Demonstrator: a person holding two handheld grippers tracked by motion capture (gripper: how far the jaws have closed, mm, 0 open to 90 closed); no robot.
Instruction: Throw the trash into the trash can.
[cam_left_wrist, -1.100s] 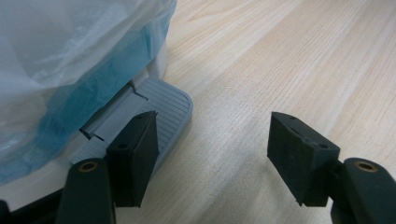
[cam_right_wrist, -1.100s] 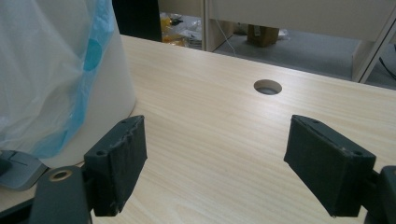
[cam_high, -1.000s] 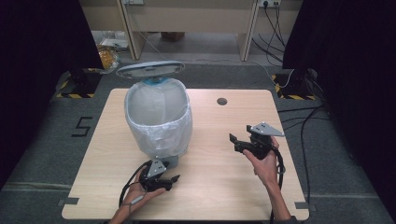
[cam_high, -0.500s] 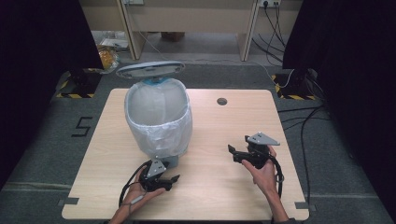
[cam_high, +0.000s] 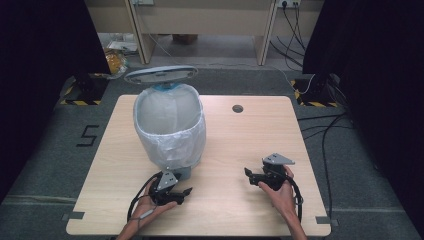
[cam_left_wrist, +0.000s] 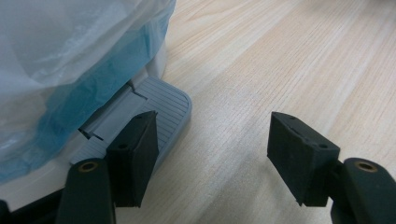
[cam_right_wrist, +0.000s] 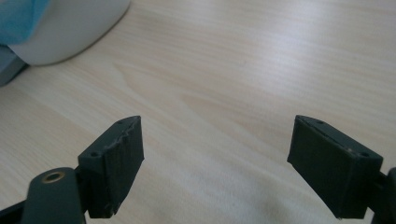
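A white pedal bin (cam_high: 169, 127) with its grey lid (cam_high: 161, 75) raised stands on the left half of the wooden table (cam_high: 240, 135); a clear liner bag (cam_left_wrist: 56, 51) hangs over its rim. Its grey foot pedal (cam_left_wrist: 144, 112) juts out at the front. My left gripper (cam_high: 186, 192) rests low on the table right in front of the pedal, jaws open, one jaw over the pedal's edge. My right gripper (cam_high: 248, 173) sits open near the table's front right, pointing left toward the bin base (cam_right_wrist: 65, 32), with bare wood between its jaws.
A round cable hole (cam_high: 237, 108) lies in the table's far middle. Cables (cam_high: 320, 125) run over the floor at the right. A desk frame (cam_high: 200, 30) stands beyond the table. A floor mark "5" (cam_high: 87, 135) sits at the left.
My right gripper has come down and toward the front edge, settling lower over the table. The left gripper and the bin have stayed put.
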